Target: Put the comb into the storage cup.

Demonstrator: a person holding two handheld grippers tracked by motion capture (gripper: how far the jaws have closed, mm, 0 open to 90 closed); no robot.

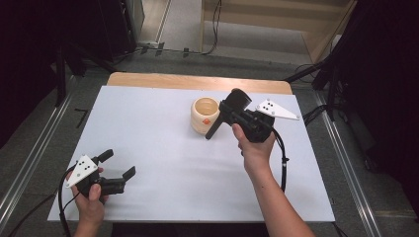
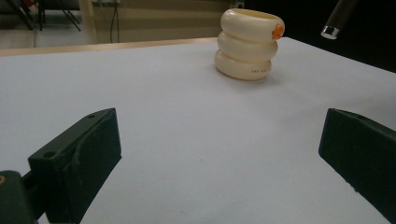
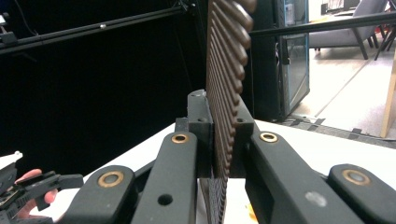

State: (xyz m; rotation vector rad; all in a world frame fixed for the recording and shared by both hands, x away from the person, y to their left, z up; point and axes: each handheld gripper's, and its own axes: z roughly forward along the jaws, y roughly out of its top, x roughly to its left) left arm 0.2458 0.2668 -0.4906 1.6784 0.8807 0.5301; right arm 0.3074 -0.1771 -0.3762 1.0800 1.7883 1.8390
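High view: white table (image 1: 163, 148) with a cream ribbed cup (image 1: 204, 115) standing upright near the far middle, an orange mark on its side. The right gripper (image 1: 217, 126) is held just to the right of the cup, lifted off the table, with a dark ridged comb (image 1: 230, 111) clamped in it; the comb's lower end hangs close beside the cup's right wall, contact not clear from above. The left gripper (image 1: 118, 170) sits near the front left corner of the table, well apart from the cup, in the person's left hand (image 1: 91, 200).

Left gripper view adds the cup's side shape: three stacked bulging rings, upright, orange mark (image 2: 277, 31) at the rim on the right. The cup (image 2: 247, 44) is far ahead of the jaws. Both jaws stand wide apart, nothing between them, just bare table (image 2: 196, 154). A dark rod tip (image 2: 338, 18) hangs in the top right, off the table.

Right gripper view adds the grip itself: the jaws are squeezed tight on the brown ridged comb (image 3: 226, 88), which stands on edge between them and rises above the jaw tips. The left gripper and fingers show small at the bottom left (image 3: 35, 186).

Cup contents: the high view looks partly into the mouth, inside looks plain cream, nothing seen in it; bottom not fully visible. The side view does not show the inside.
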